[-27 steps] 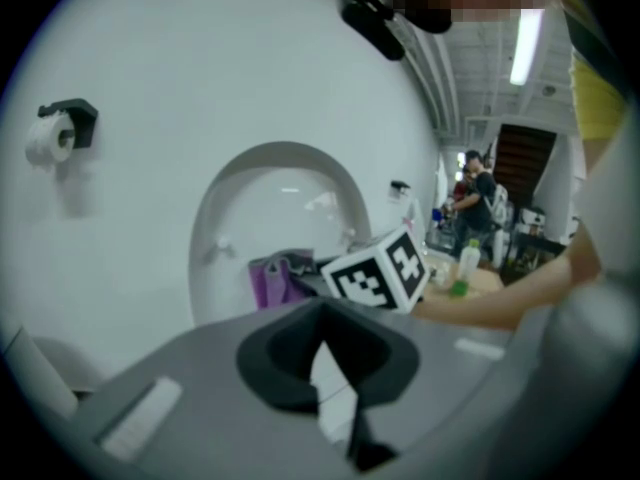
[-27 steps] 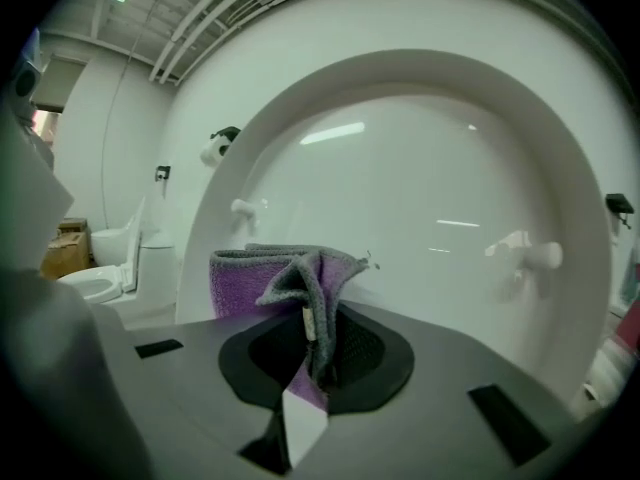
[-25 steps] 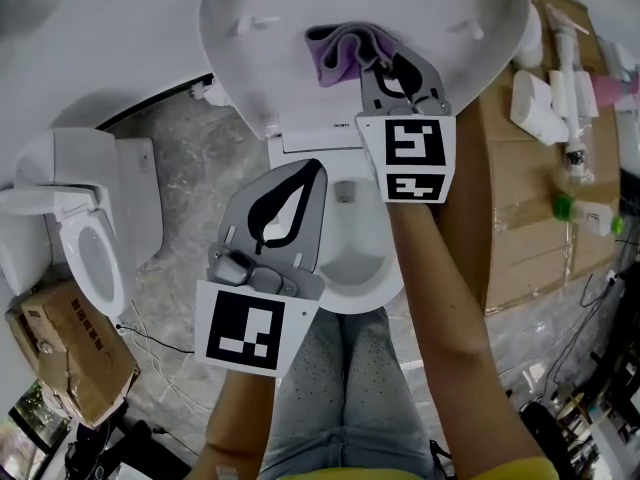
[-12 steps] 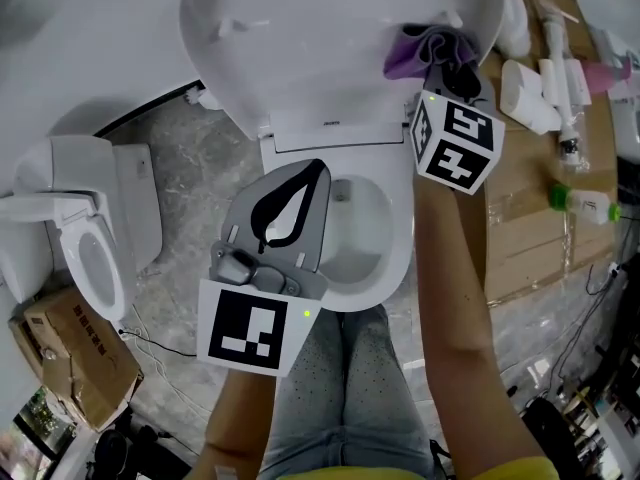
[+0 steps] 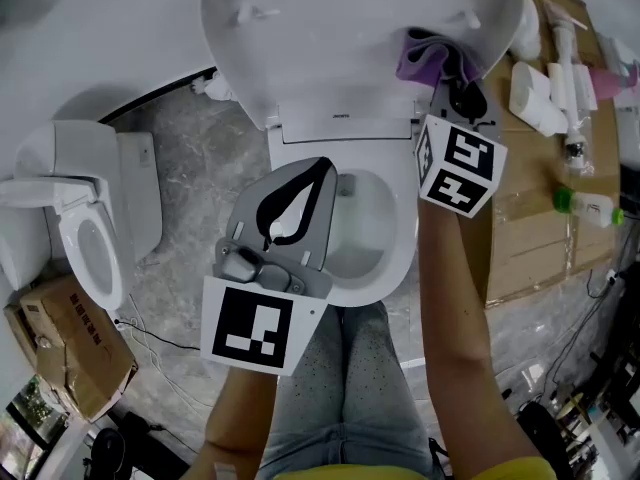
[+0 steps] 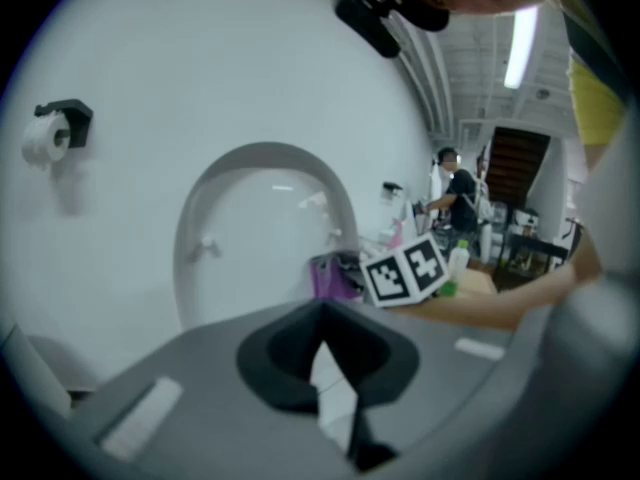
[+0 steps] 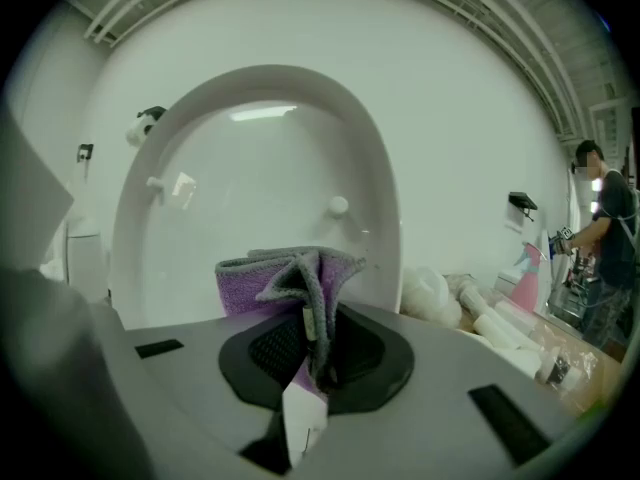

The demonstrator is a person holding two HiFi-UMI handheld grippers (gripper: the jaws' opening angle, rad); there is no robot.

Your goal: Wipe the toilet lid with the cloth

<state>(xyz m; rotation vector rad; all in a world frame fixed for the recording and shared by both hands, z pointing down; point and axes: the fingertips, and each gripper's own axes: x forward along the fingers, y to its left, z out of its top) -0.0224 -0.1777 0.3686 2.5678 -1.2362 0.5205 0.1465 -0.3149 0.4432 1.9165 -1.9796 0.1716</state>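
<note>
Head view: right forearm stretched forward, right gripper (image 5: 452,71) pinching the folded purple-grey cloth (image 5: 424,56) at the right side of the raised, glossy white toilet lid (image 5: 330,38); left gripper (image 5: 318,170) hovering over the bowl (image 5: 402,258).

Left gripper view: jaws together, nothing between.

Right gripper view: jaws clamped on soft cloth before the smooth oval lid.

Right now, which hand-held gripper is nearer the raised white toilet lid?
Right. The right hand-held gripper holds a purple-and-grey cloth at the right side of the lid; the left hand-held gripper hangs shut over the bowl, farther off.
</note>
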